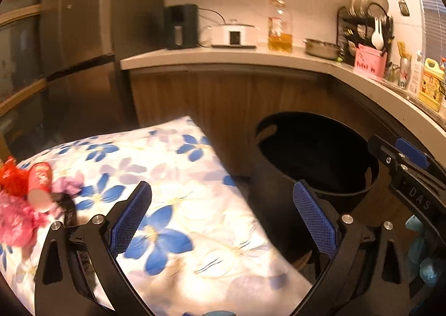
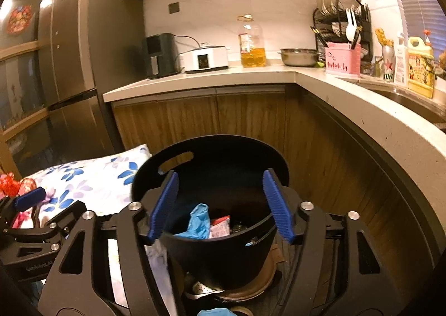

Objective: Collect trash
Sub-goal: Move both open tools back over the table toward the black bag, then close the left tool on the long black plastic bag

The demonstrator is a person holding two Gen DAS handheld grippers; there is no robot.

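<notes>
A black bin [image 2: 223, 249] stands low beside a table under a blue-flowered cloth [image 1: 178, 204]. Inside the bin lie a blue glove [image 2: 199, 221] and a pink-white wrapper [image 2: 220, 228]. My right gripper [image 2: 221, 204] hangs open above the bin's rim, with nothing between its blue pads. My left gripper [image 1: 223, 218] is wide open and empty over the cloth's right half. Red, pink and purple scraps [image 1: 19, 204] sit on the cloth's left edge, left of the left fingers. The bin [image 1: 315, 154] looks dark and its contents are hidden in the left wrist view.
A grey counter [image 2: 348, 98] curves behind and to the right over wooden cabinet fronts. It carries an oil bottle [image 2: 252, 43], a steel bowl [image 2: 299, 56] and a dish rack [image 2: 343, 17]. A tall fridge [image 2: 75, 51] stands left. Something blue [image 2: 214, 311] lies below the bin.
</notes>
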